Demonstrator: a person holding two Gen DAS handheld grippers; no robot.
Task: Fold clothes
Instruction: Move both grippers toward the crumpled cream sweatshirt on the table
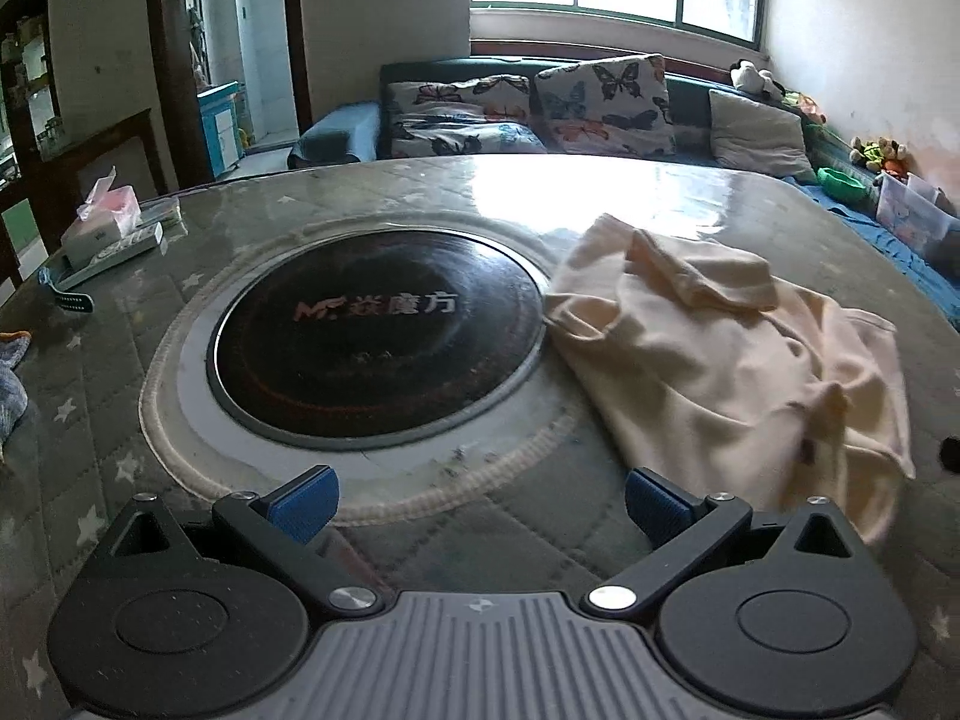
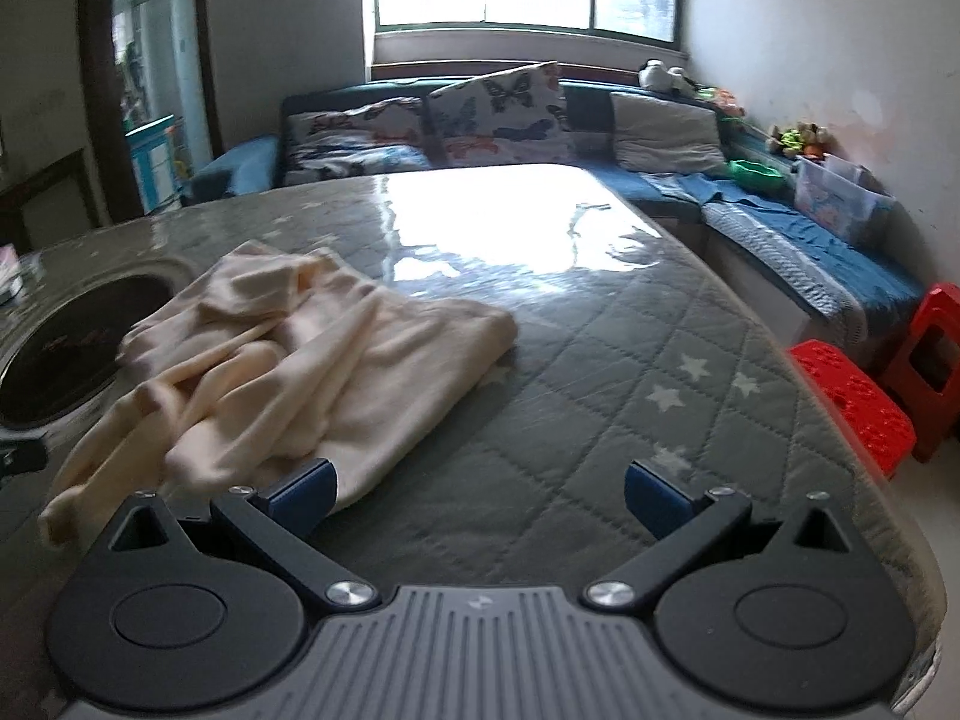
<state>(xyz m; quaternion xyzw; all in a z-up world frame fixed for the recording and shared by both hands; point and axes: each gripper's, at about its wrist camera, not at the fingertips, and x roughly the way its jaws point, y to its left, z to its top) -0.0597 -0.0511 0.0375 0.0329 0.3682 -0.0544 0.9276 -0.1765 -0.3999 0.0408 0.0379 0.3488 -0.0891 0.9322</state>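
A cream-coloured garment (image 1: pixel 726 354) lies crumpled on the quilted grey table cover (image 1: pixel 420 546), to the right of the round black cooktop (image 1: pixel 378 330). In the right wrist view the same garment (image 2: pixel 300 360) is bunched at the left, with loose ends hanging toward the near edge. My left gripper (image 1: pixel 480 504) is open above the cover, near the cooktop's front rim, with the garment to its right. My right gripper (image 2: pixel 480 498) is open too; its left fingertip (image 2: pixel 303 495) sits just in front of the garment's near edge, holding nothing.
A tissue box (image 1: pixel 99 228) and small items sit at the table's far left. A blue cloth (image 1: pixel 12 390) lies at the left edge. A sofa with butterfly cushions (image 2: pixel 498 114) runs behind the table. Red plastic stools (image 2: pixel 864 408) stand by the table's right side.
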